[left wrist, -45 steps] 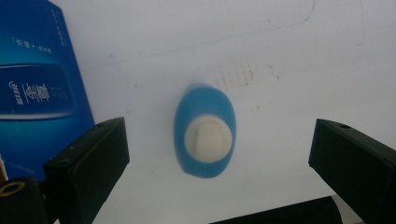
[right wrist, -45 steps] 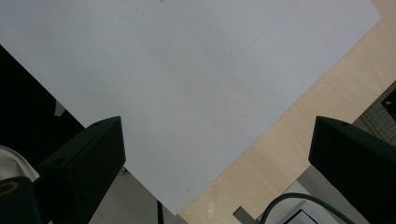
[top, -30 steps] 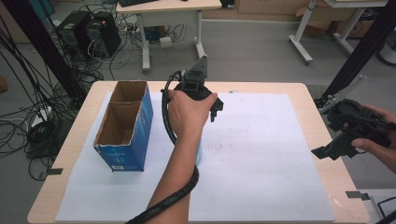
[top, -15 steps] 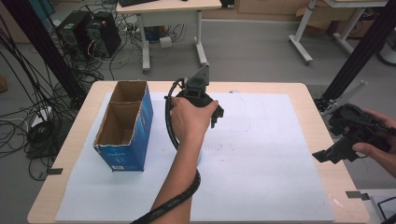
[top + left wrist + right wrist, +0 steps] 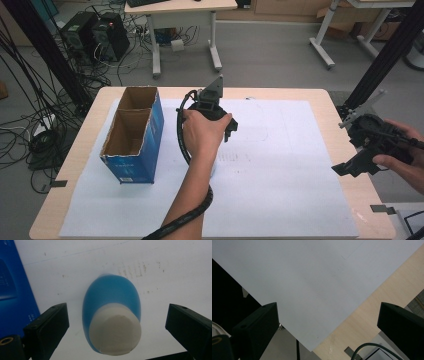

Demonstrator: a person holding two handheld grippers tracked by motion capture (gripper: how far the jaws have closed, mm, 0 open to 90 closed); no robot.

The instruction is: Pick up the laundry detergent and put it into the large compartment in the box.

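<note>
A blue bottle (image 5: 111,296) with a white cap (image 5: 115,333) rests on the white paper (image 5: 162,255), its cap end toward the camera in the left gripper view. My left gripper (image 5: 119,313) is open, and its jaws stand on either side of the bottle without touching it. In the high view my left gripper (image 5: 227,131) hangs over the middle of the table, and the hand covers the bottle. My right gripper (image 5: 357,167) is held open over the table's right edge. Nothing lies between the jaws of my right gripper (image 5: 327,315).
A blue open-topped cardboard box (image 5: 132,135) with two compartments stands on the left of the table, just left of the bottle, and the box wall (image 5: 12,285) also appears in the left gripper view. The white paper (image 5: 280,175) covers most of the wooden table (image 5: 350,200).
My left gripper has come a little nearer to the person and lower, over the bottle. My right gripper has drifted slightly toward the near right.
</note>
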